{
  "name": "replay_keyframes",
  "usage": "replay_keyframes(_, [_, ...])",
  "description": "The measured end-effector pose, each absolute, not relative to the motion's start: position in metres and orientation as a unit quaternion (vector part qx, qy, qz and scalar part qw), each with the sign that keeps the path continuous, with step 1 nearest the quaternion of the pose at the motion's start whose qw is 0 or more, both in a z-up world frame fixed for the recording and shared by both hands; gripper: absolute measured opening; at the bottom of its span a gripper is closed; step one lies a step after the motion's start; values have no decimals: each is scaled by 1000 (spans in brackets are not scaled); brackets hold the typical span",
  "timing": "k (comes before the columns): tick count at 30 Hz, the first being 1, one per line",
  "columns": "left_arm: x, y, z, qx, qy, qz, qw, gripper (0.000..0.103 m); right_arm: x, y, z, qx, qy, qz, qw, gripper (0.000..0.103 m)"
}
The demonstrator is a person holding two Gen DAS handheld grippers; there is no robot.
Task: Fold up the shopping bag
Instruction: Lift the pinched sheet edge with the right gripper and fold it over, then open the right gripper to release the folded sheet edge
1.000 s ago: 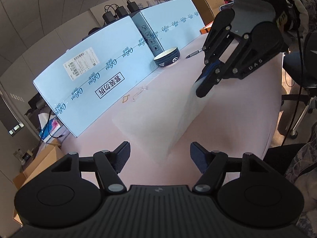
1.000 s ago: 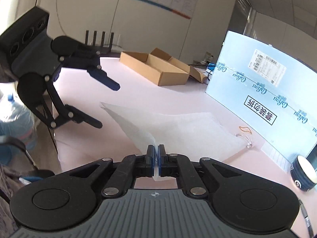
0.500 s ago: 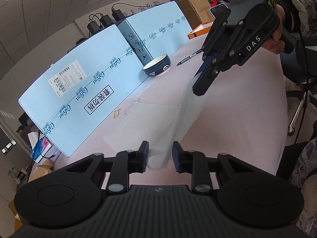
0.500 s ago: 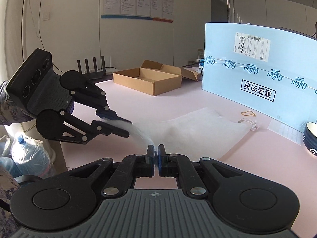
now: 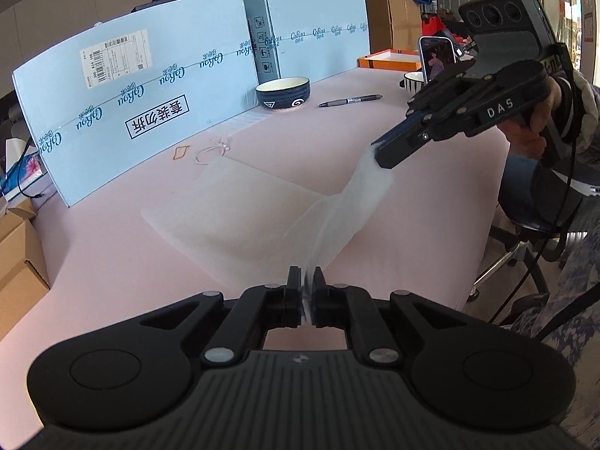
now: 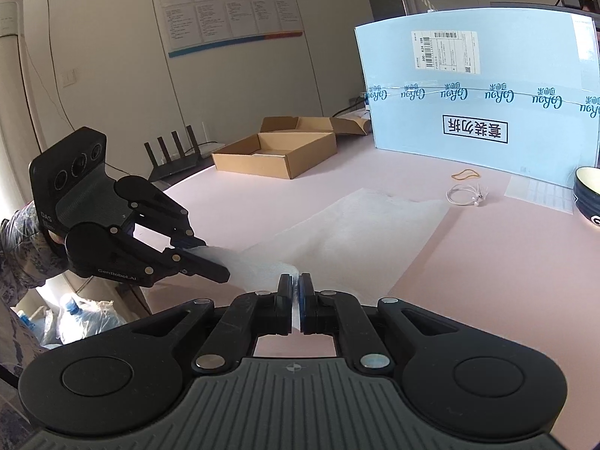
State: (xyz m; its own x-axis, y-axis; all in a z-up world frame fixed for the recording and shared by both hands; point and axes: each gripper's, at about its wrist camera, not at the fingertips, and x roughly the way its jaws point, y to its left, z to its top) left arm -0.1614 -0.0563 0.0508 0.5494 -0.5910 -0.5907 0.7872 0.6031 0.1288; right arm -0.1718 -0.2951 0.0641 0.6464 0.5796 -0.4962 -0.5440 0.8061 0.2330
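Observation:
A white, thin shopping bag (image 5: 240, 210) lies on the pink table (image 5: 431, 195), with its near edge lifted off the surface. My left gripper (image 5: 307, 273) pinches one near corner; its jaws are opening slightly, and the fabric still sits pressed between the pads. My right gripper (image 5: 382, 153) is shut on the other near corner and holds it above the table. In the right wrist view the bag (image 6: 367, 232) stretches from my right gripper (image 6: 296, 279) across to my left gripper (image 6: 213, 262). The bag's far half rests flat.
Tall light-blue cartons (image 5: 150, 112) wall off the far side. A dark bowl (image 5: 283, 92), a pen (image 5: 350, 100), a second bowl (image 5: 412, 79) and a phone (image 5: 437, 58) lie beyond the bag. A white cord (image 6: 467, 195) and an open cardboard tray (image 6: 273, 153) sit nearby.
My left gripper went from open around the bag's near corner to closed on it. Both grippers rolled and rose a little, lifting the near edge.

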Motion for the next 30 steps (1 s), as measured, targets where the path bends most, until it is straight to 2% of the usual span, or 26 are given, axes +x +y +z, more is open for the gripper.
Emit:
replay_keyframes(2, [-156,-57,52,202,248,-392,863,40,-169,-294,59,32,287,300,909,4])
replay_keyframes(3, [-153,-56,52,203,249,-388,864,41,-168,-295,57,34,289,295,910,4])
replay_keyframes(16, [-123,-48,31,178,285,-365,868,41,-145,-301,34,60,290,257,920,4])
replay_keyframes(19, [-122,-46,26,178,287,-354,872,41,-142,-308,30,78,290,243,922,13])
replay_keyframes(24, [-127,-41,23,182,288,-349,873,41,-155,-323,40,125,266,231,927,15])
replay_keyframes(30, [-126,-36,19,169,295,-342,876,41,-170,-301,47,125,272,285,910,12])
